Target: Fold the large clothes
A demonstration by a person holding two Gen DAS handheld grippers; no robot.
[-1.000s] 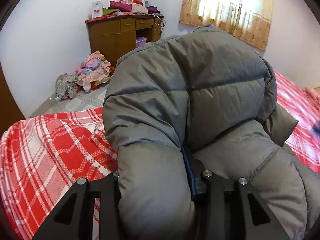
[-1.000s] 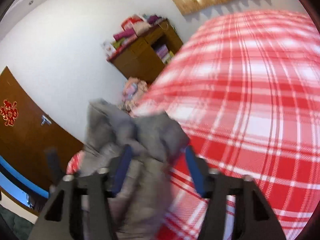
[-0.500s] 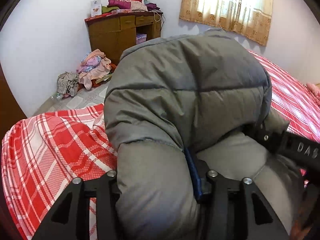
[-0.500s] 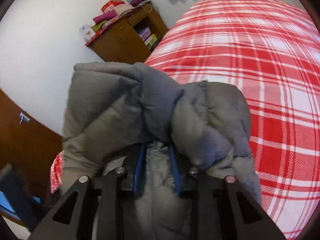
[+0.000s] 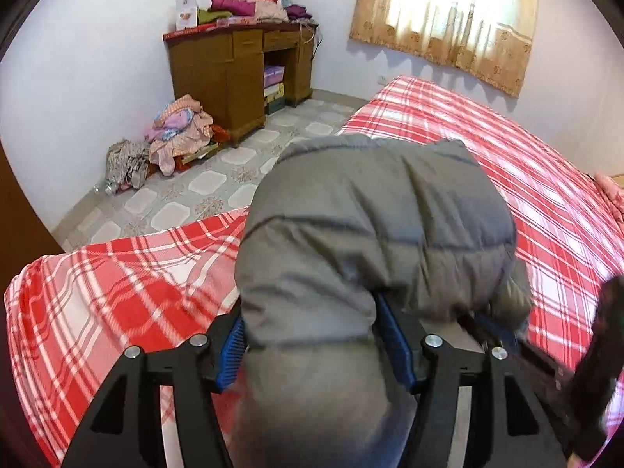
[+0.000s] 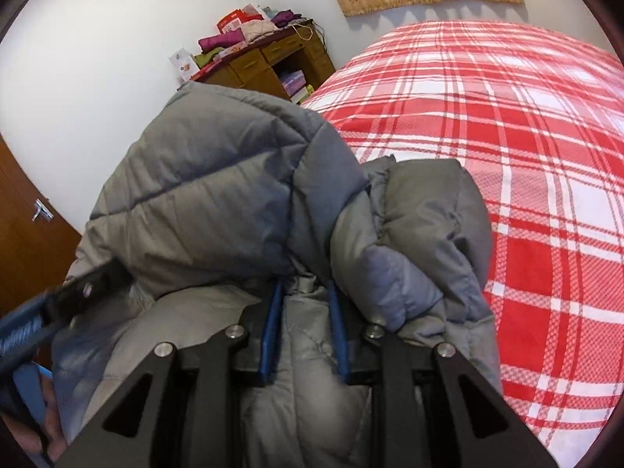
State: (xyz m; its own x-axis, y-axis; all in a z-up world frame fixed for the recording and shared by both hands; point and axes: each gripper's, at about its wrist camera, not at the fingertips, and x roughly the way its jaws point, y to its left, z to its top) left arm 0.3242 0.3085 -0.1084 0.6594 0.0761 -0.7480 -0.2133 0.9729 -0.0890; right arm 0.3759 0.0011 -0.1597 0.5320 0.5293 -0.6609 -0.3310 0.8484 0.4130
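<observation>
Plaid bed (image 5: 117, 284) under grey jacket (image 5: 370, 226), right gripper (image 6: 304, 292) clamping it

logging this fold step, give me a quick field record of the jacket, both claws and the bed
garment: grey puffer jacket, bunched in a mound
surface: bed with red plaid sheet
left claw: jaws have just been opening, jacket fabric between the blue pads
right claw: closed narrow, pinching a fold of the jacket
background: wooden desk piled with clothes, clothes heap on tiled floor
fold status: not flat yet
</observation>
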